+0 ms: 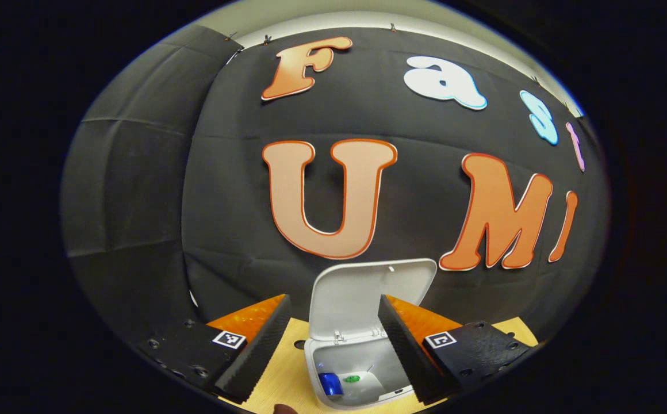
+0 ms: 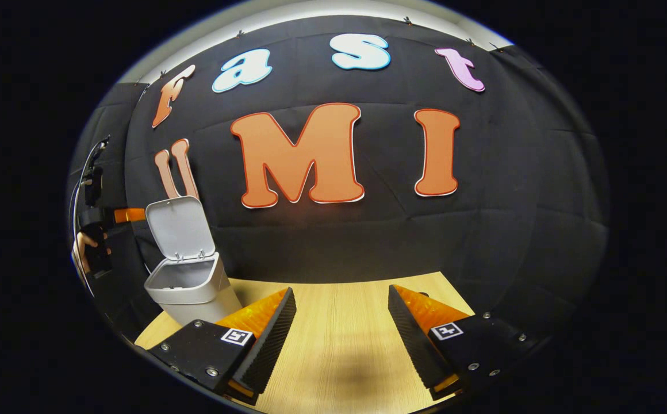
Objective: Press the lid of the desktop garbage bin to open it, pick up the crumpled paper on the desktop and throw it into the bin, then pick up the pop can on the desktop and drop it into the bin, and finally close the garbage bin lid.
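The white desktop bin point(image 1: 362, 368) stands on the wooden desk with its lid point(image 1: 368, 299) raised upright. Inside it I see a blue pop can point(image 1: 330, 383) and a pale lump with a green mark point(image 1: 362, 380), likely the crumpled paper. My left gripper point(image 1: 333, 339) hovers open just above the bin's mouth, nothing between its fingers. In the right gripper view the same bin point(image 2: 191, 287) stands at the left with the lid point(image 2: 178, 227) up. My right gripper point(image 2: 339, 330) is open over bare desk to the right of the bin. The left gripper point(image 2: 100, 221), in a hand, hangs left of the bin.
The wooden desk point(image 2: 339, 305) runs back to the black cloth wall right behind the bin. A dark round hole point(image 1: 300, 344) sits in the desk left of the bin. The desk's front edge lies close under both grippers.
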